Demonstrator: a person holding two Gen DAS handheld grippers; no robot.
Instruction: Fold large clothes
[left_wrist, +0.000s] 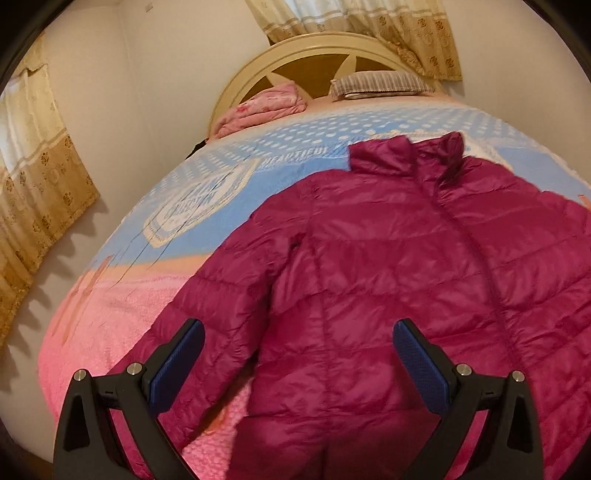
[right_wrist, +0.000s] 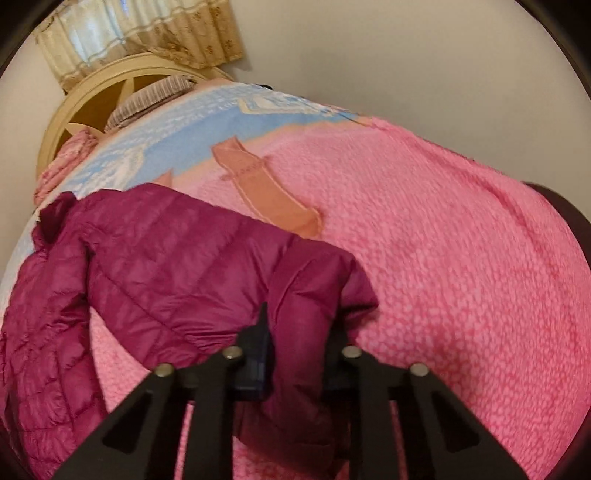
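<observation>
Left wrist view: jacket (left_wrist: 388, 266) lies front up on the bed (left_wrist: 122, 295), spread flat, prob. so sleeves can fold inward. Left gripper (left_wrist: 299, 362) hovers above its lower part w/ fingers wide apart, holding nothing. Right gripper (right_wrist: 299, 354) has its fingers closed on the sleeve (right_wrist: 295, 295) end, which bunches up off the cover.

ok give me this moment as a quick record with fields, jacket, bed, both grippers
jacket: magenta puffer jacket, front up, zipped, collar toward the headboard
sleeve: right-side sleeve bunched and lifted
surface: bed with pink and blue blanket
left gripper: left gripper open, above the jacket's lower body, holding nothing
right gripper: right gripper shut on the sleeve
background: striped pillow, folded pink quilt, cream headboard, curtains
</observation>
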